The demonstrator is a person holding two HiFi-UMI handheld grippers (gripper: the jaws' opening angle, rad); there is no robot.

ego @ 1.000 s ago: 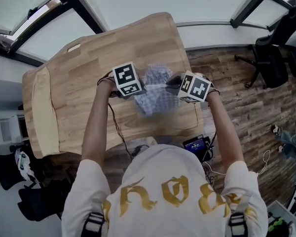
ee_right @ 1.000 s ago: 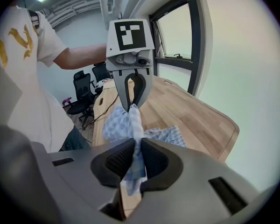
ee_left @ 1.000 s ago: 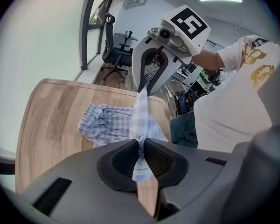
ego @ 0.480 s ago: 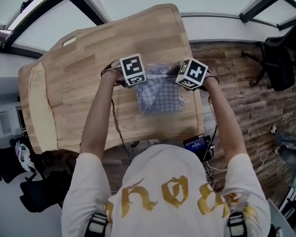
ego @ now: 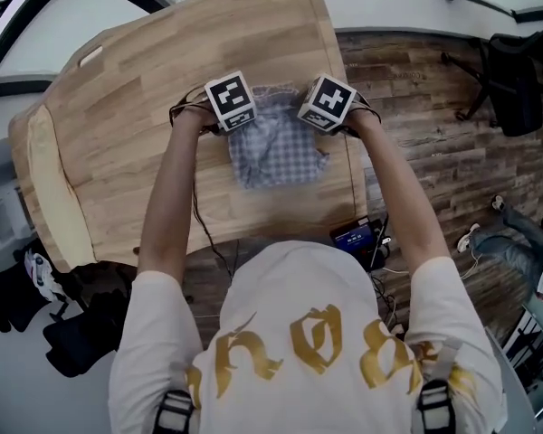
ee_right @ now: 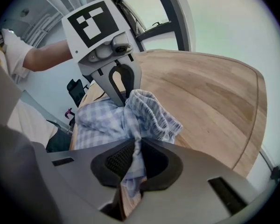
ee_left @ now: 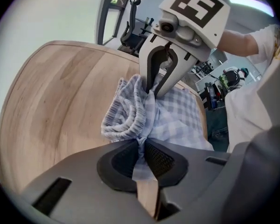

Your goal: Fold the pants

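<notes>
Where head view gives only soft blue-white checked patch, pants (ego: 276, 152) on wooden table (ego: 118, 107) near right edge, gripper views show gathered elastic waistband bunched between my grippers. Waistband at far end, cloth runs back toward me. Left gripper (ee_left: 143, 153) pinches one waistband corner, right gripper (ee_right: 134, 158) the other.

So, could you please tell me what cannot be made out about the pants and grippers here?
- Head view: marker cubes cover the jaws of the left gripper and right gripper, and the pants' far edge.
- Gripper views: each gripper's body hides the cloth below its pads.
- Every view: the bunched pants' layer count.
- Head view: the person's torso hides part of the table's near edge.
</notes>
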